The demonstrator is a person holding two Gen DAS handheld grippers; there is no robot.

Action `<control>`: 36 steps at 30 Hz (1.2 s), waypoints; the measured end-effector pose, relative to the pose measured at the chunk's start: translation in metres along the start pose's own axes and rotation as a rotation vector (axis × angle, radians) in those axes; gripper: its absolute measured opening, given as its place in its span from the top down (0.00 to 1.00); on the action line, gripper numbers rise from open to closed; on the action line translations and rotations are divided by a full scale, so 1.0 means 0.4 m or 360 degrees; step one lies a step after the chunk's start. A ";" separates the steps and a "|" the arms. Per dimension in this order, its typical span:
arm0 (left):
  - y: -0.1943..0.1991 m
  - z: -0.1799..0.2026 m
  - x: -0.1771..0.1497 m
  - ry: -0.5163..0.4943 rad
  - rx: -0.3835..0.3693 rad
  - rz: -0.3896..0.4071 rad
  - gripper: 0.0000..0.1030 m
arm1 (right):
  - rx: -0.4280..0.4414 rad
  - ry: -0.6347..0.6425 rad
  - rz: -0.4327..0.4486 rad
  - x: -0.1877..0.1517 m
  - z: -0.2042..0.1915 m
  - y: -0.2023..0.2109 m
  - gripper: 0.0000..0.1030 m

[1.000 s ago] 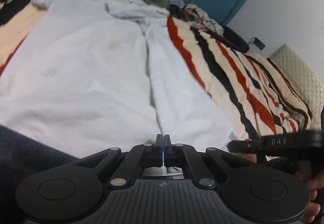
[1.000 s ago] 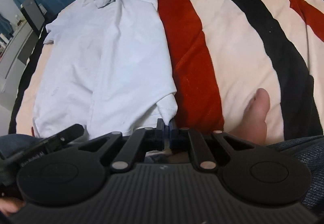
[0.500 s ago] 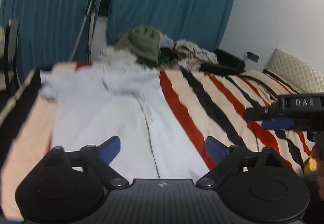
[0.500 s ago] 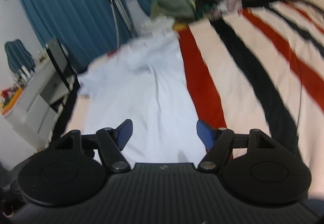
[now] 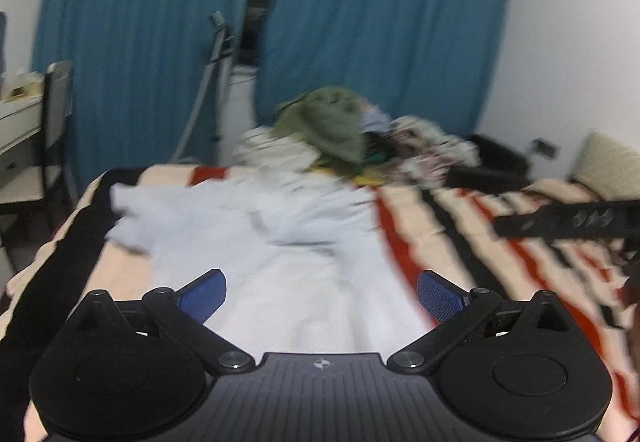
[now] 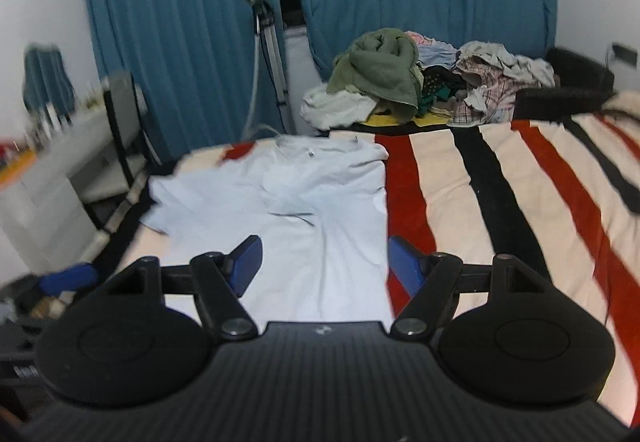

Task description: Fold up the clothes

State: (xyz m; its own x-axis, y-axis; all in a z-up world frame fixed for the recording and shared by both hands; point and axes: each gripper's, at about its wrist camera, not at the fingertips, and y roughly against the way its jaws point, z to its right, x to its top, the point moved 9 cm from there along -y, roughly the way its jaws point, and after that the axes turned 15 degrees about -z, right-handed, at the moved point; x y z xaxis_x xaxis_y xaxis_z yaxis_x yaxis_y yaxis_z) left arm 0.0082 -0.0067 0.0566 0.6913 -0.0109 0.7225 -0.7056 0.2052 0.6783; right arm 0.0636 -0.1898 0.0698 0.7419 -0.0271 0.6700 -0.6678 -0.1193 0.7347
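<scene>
Ahead of both tools, on the left part of the striped bed [image 6: 500, 178], the pale blue shirt [image 6: 320, 218] lies spread out, its collar at the far end toward the curtains and its hem at the near end. Its long axis runs straight away from the tools. The left tool [image 5: 320, 296] hangs above the shirt's near half with its jaws spread wide and nothing between them. The right tool [image 6: 322, 262] is likewise released, its span reaching from mid-shirt to the shirt's right edge by the red stripe. The left sleeve spreads out toward the bed's left edge, probably nearer the left tool. A heap of unfolded clothes [image 6: 400, 82] waits beyond the collar.
</scene>
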 end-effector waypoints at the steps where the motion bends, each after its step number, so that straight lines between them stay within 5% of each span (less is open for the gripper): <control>1: -0.028 -0.036 -0.003 0.0030 0.0023 -0.0021 0.01 | -0.0005 0.0016 0.0000 0.015 -0.006 -0.037 0.30; 5: -0.107 -0.171 -0.008 0.0160 0.0023 -0.0053 0.03 | 0.0023 0.0139 -0.0026 0.085 -0.070 -0.229 0.30; 10: -0.168 -0.375 0.001 0.0293 0.0249 -0.0011 0.03 | 0.0071 0.0322 -0.0097 0.135 -0.236 -0.504 0.30; 20: -0.200 -0.661 0.016 0.0760 0.0482 0.0075 0.03 | 0.0628 0.0581 -0.0074 0.128 -0.705 -0.881 0.31; 29: -0.235 -0.730 0.002 0.0966 0.0492 0.0124 0.04 | 0.0310 0.0693 0.0061 0.201 -0.784 -0.937 0.33; 30: -0.241 -0.732 0.001 0.0972 0.0490 0.0125 0.04 | 0.0270 0.0704 0.0078 0.210 -0.791 -0.941 0.45; 31: -0.247 -0.733 0.001 0.0978 0.0488 0.0127 0.04 | 0.0229 0.0715 0.0095 0.220 -0.798 -0.945 0.73; 32: -0.246 -0.731 0.001 0.0973 0.0493 0.0136 0.04 | 0.0188 0.0726 0.0111 0.230 -0.805 -0.949 0.86; 36: -0.241 -0.716 0.005 0.0948 0.0509 0.0175 0.04 | 0.0024 0.0768 0.0178 0.268 -0.832 -0.964 0.91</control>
State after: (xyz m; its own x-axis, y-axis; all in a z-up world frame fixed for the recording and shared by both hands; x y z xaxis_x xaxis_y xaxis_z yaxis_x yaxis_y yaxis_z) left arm 0.1220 0.2538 -0.0459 0.5161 0.5525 0.6545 -0.7244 -0.1262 0.6777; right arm 0.3807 0.1837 -0.1060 0.5510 0.4217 0.7202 -0.7380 -0.1566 0.6563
